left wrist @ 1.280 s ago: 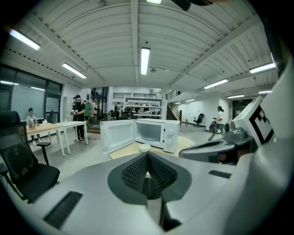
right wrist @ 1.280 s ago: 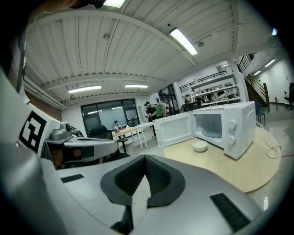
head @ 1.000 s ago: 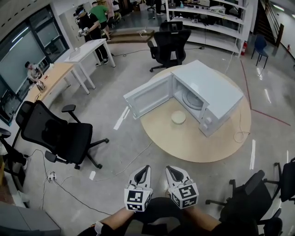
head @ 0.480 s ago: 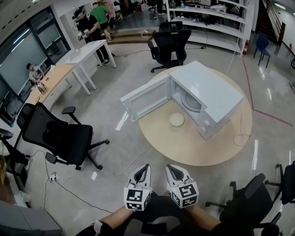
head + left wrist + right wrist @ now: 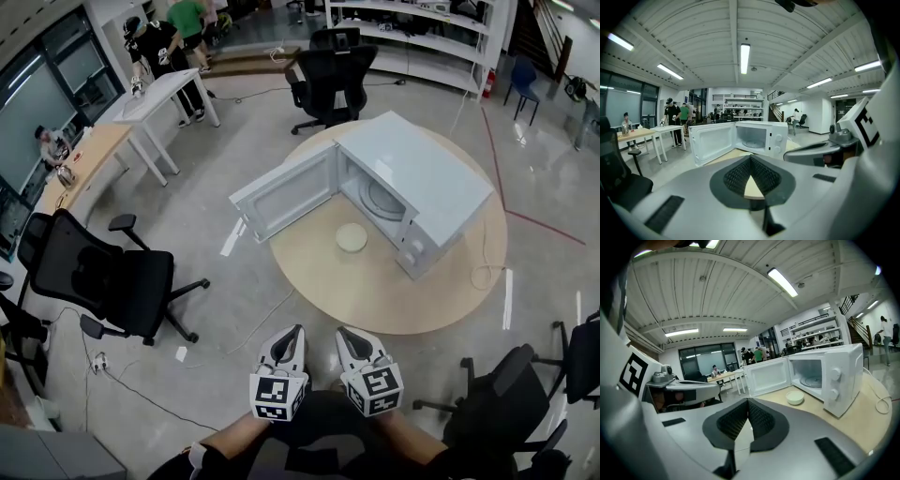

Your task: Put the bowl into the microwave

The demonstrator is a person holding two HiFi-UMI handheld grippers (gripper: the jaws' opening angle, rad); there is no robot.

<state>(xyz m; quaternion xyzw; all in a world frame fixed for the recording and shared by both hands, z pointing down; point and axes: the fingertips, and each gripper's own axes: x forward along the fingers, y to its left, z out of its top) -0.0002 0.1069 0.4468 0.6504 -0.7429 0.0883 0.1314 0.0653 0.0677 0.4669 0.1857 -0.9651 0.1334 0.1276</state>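
Looking down thru the head view first: I see the left tool [image 5: 294,330] and right tool [image 5: 343,332] side by side at the bottom of frame, over the floor and well apart from the round wooden surface [image 5: 375,291]. The bowl [image 5: 352,237] sits on that surface, pale and upright, just in front of the microwave [image 5: 422,183] opening and touching neither tool. The microwave door [image 5: 281,194] hangs wide open to the left, past the surface edge. Inside the cavity I can make out the glass turntable [image 5: 382,200]. A cord [image 5: 483,272] loops on the surface to the right of the microwave. A black office chair [image 5: 112,281] stands on the floor at left, w/ more chairs around.

Left gripper view: jaw tips are pressed together, w/ only a small triangular gap behind them, and nothing is gripped. The microwave shows beyond the tips w/ its door swung left; I can't see the bowl from here. The right tool's body pokes in at the right edge.

Right gripper view: same story, tips closed on each other, empty. The bowl shows on the surface beside the open cavity, below the door's inner edge. The left tool is at the left edge.
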